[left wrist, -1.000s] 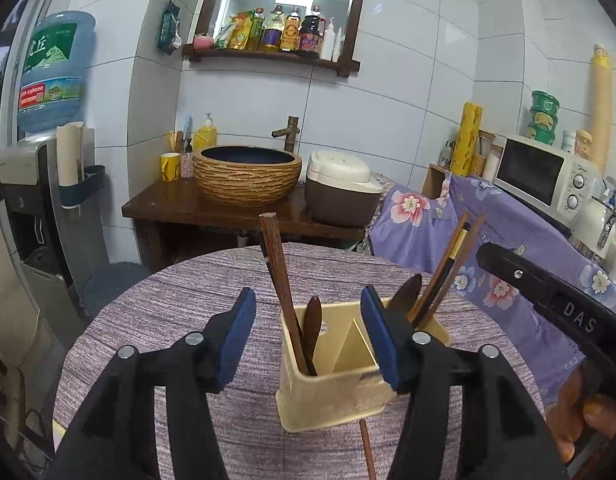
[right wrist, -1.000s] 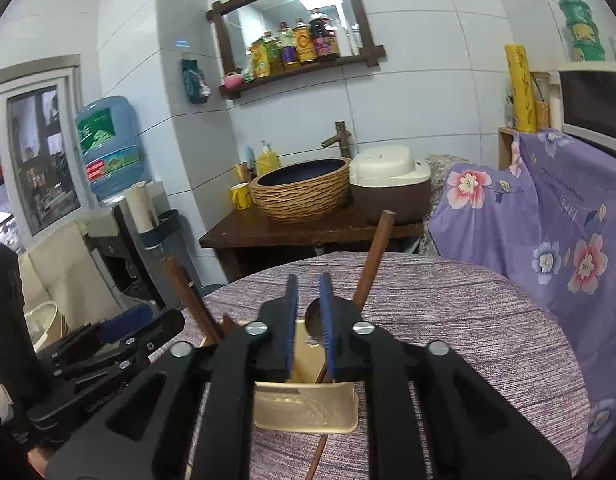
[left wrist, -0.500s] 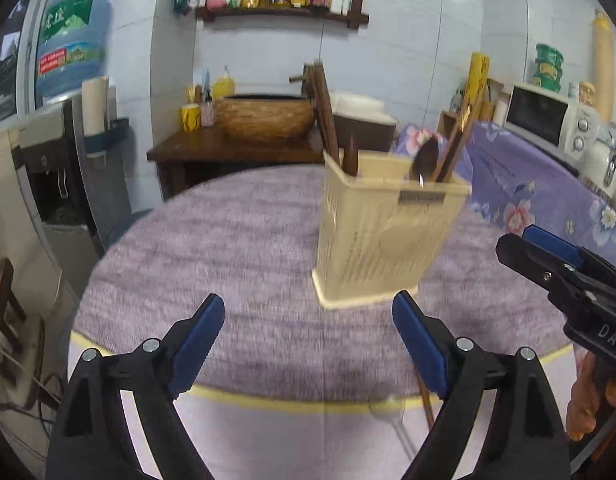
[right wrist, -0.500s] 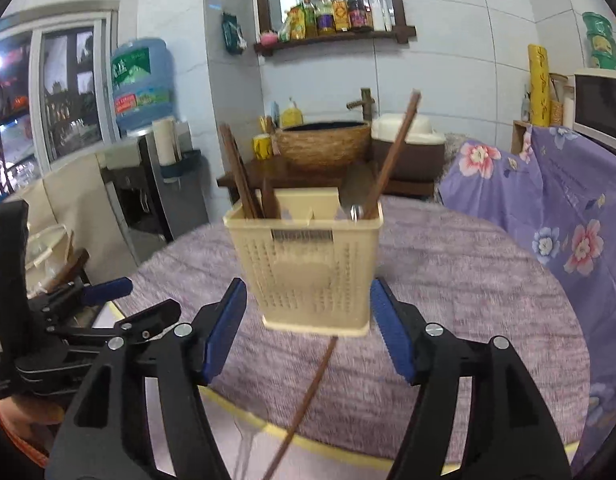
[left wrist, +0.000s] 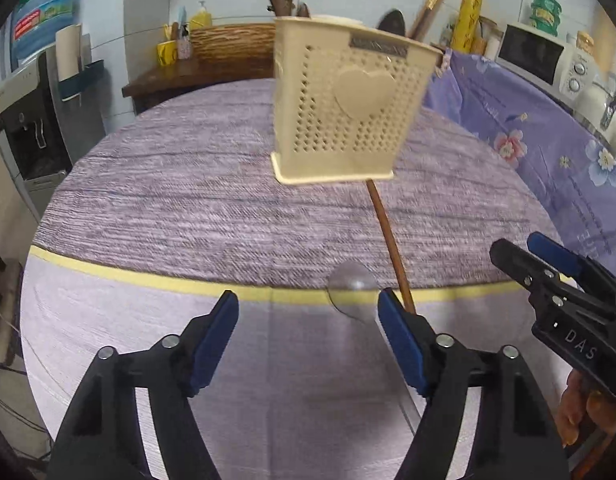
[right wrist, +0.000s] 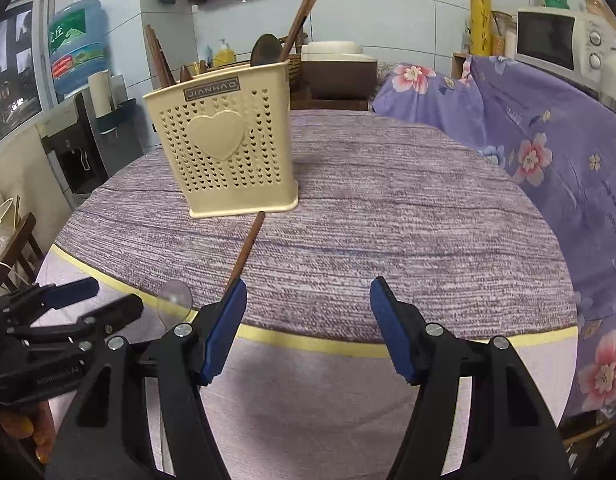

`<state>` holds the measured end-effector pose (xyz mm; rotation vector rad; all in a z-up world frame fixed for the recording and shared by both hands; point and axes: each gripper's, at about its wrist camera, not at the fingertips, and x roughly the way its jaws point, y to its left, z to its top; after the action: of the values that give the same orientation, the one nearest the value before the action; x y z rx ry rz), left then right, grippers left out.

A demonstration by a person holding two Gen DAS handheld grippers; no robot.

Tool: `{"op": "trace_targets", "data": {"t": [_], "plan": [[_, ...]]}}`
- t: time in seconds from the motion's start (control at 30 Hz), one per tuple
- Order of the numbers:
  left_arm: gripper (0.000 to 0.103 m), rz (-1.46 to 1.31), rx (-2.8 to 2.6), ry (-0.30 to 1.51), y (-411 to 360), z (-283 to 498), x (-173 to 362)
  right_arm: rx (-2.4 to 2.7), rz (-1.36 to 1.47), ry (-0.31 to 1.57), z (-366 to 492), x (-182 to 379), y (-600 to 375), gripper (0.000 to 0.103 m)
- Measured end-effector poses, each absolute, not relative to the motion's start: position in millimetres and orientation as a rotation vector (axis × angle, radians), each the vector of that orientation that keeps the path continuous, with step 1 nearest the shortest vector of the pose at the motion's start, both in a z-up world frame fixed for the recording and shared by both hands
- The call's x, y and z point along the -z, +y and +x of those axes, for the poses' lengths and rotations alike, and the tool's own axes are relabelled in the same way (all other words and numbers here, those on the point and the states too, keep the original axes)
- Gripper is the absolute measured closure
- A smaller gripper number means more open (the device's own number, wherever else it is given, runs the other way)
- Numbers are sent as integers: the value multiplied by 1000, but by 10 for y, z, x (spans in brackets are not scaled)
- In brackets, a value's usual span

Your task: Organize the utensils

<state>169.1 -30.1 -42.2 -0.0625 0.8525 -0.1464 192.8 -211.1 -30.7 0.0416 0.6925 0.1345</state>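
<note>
Round table [left wrist: 155,184], purple cloth, yellow band along near edge. Cream utensil basket [left wrist: 348,108] upright mid-table, chopsticks and dark spoons inside. One loose chopstick [left wrist: 388,240] flat on cloth, from basket base toward near edge. Clear spoon [left wrist: 352,288] beside it at yellow band. Left gripper [left wrist: 308,332]: jaws just closing some, wide apart, empty. Right gripper [right wrist: 308,328]: wide apart, empty.

My left hand-held gripper [left wrist: 308,330] hides the lower end of the chopstick [left wrist: 386,236] lying on the bench [left wrist: 167,208]. The basket [left wrist: 348,108] is blurred, its utensils' lower parts hidden.
</note>
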Motion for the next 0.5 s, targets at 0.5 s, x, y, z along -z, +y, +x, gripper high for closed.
{"op": "trace_targets", "data": {"t": [0.5], "plan": [[63,90,125,894,-760,1637,694,-138,79,696,1864,301,-2140,38]]}}
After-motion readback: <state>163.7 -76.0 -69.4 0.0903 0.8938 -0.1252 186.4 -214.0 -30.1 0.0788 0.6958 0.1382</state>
